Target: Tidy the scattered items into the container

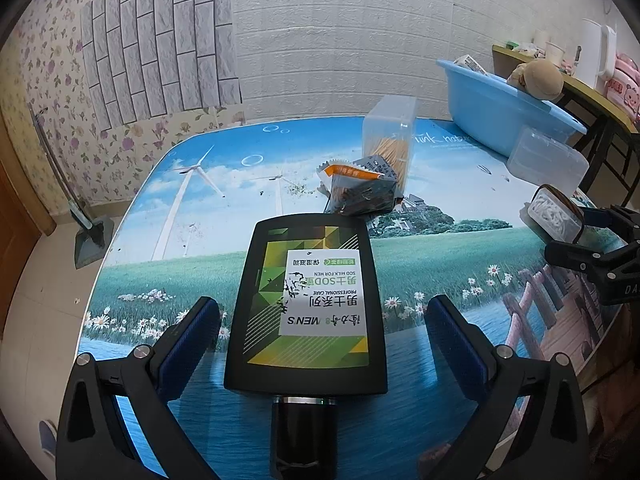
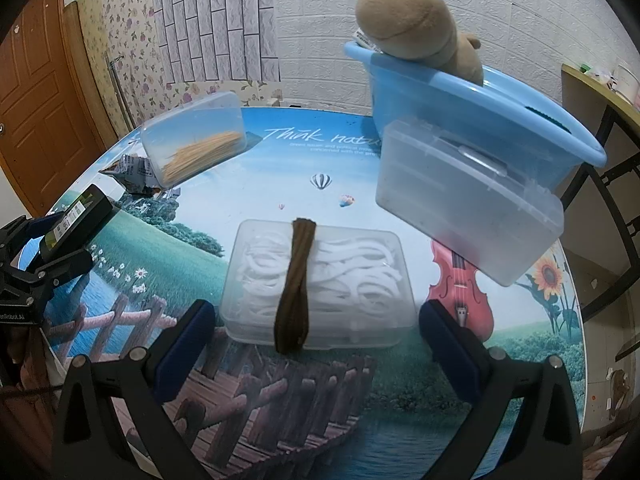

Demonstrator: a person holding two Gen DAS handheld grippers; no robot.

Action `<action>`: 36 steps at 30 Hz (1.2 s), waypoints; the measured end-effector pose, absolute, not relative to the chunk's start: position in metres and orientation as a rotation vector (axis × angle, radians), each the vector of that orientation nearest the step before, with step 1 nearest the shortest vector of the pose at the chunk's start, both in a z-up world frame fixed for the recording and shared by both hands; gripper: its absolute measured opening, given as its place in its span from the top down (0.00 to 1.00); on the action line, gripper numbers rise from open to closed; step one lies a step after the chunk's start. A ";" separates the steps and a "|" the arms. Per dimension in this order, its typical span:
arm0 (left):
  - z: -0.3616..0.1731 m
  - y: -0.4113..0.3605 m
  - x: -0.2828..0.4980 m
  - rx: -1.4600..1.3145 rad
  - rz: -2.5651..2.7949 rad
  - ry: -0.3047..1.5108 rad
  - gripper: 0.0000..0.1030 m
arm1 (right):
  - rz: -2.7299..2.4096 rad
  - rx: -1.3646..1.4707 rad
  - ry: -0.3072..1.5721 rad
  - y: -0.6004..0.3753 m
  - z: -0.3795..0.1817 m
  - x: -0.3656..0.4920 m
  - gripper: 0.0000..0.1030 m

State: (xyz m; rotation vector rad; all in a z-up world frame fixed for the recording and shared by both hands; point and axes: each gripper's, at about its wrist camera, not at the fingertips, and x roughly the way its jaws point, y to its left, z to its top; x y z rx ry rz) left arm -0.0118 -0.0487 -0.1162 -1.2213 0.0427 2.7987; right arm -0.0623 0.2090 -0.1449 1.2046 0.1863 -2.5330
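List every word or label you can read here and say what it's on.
"MEN'S", "PROFESSIONAL CARE", "SOD MILK FOR MEN": black tube, with Chinese print.
"Think natu...": tablecloth; the smaller lines below are blurred.
"...nRobot.AI": left gripper.
"DA...": right gripper, cut off.
Snack packet print: too small.

printed table (image 2: 280,160), wooden door (image 2: 36,92), side table (image 1: 592,92) with white jug (image 1: 596,50), perhaps a dustpan (image 1: 90,236)
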 end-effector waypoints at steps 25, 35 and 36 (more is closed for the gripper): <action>-0.116 -0.050 -0.011 -1.208 2.800 0.044 0.00 | -2.540 1.206 0.183 0.208 -0.144 -0.064 0.00; -0.116 -0.050 -0.012 -1.209 2.801 0.045 0.00 | -2.541 1.206 0.182 0.208 -0.144 -0.062 0.00; -0.115 -0.049 -0.013 -1.210 2.799 0.047 0.00 | -2.541 1.205 0.182 0.208 -0.144 -0.062 0.00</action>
